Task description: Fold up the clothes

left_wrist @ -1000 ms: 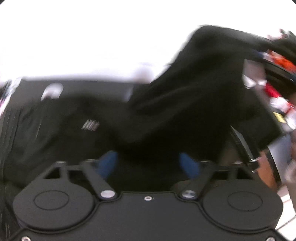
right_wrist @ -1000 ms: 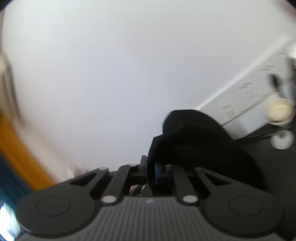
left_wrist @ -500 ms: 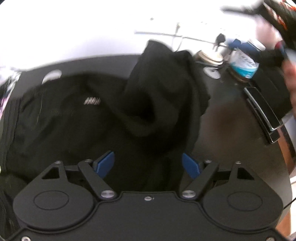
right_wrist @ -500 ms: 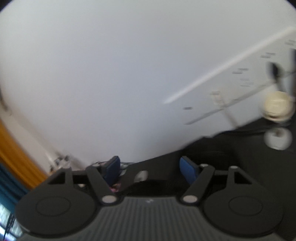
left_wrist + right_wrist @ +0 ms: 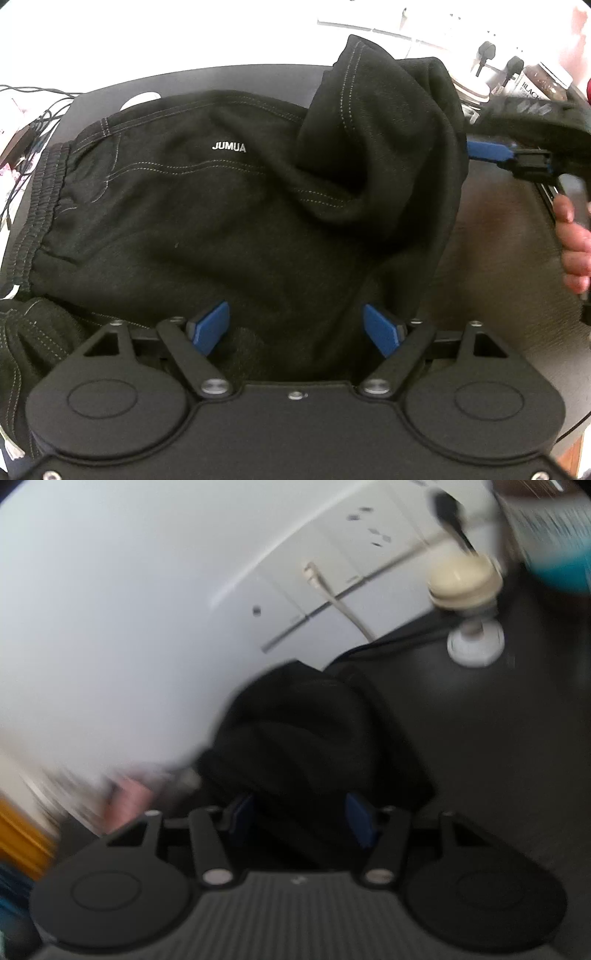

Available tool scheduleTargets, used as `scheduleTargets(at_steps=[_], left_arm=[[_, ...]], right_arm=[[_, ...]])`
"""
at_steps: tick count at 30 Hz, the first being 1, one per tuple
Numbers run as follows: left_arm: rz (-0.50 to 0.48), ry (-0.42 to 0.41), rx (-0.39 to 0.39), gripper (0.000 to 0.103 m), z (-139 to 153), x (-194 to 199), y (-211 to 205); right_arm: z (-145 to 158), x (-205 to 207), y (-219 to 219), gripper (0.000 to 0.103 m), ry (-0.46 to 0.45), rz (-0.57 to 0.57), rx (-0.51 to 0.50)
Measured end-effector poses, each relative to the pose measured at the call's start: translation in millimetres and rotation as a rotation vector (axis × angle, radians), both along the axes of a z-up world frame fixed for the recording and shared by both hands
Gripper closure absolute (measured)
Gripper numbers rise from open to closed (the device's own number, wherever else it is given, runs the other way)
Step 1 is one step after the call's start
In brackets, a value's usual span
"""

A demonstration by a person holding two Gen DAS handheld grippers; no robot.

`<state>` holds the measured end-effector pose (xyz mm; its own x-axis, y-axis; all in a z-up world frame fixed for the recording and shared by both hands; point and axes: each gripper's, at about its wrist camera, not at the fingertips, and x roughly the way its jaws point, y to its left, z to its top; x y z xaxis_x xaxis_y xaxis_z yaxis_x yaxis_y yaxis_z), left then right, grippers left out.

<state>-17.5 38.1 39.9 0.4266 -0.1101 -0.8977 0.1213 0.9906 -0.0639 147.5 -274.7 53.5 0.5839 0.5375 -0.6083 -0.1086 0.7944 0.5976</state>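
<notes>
Black sweatpants (image 5: 207, 221) printed "JUMUA" lie spread over a dark bench (image 5: 491, 236), one leg bunched into a peak at their far right. The left tongs (image 5: 297, 328) hover spread wide above the near edge of the sweatpants, pinching nothing. The right tongs (image 5: 301, 814), blurred, are closing with that bunched cloth between them. A jar (image 5: 543, 81) stands beyond the sweatpants.

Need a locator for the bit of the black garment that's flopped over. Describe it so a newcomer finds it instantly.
Start at the dark table and the black sweatpants spread across it, white "JUMUA" print facing up. Right of that print, the folded-over leg rises in a hump. It alone stands up off the flat cloth, pale stitching curving down it.
</notes>
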Motion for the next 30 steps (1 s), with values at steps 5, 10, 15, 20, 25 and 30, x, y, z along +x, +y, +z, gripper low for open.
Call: scheduleTargets(at_steps=[5,10,15,20,25,30], left_arm=[[0.019,0.015,0.013,0.022,-3.5,-0.7,5.4],[0.037,0.022,0.001,0.021,-4.4,0.1,9.5],[0.058,0.033,-0.012,0.021,-5.3,3.5,12.2],[0.062,0.038,-0.009,0.020,-8.0,5.4,10.6],[0.065,0.049,-0.002,0.019,-11.8,5.9,6.4],[0.084,0.064,-0.003,0.019,-16.6,10.5,8.9]], right_arm=[[4.1,3.7,1.9,0.098,-0.073,-0.078,-0.148],[71.5,-2.5,-48.1,0.098,-0.328,-0.421,-0.220],[82.0,19.1,-80.5,0.089,-0.168,-0.391,-0.373],[55.8,-2.7,-85.1,0.072,-0.032,-0.259,-0.412],[17.1,-35.6,-117.6,0.057,0.106,-0.288,-0.010],[-14.0,-48.7,-112.4,0.056,0.138,-0.326,0.092]])
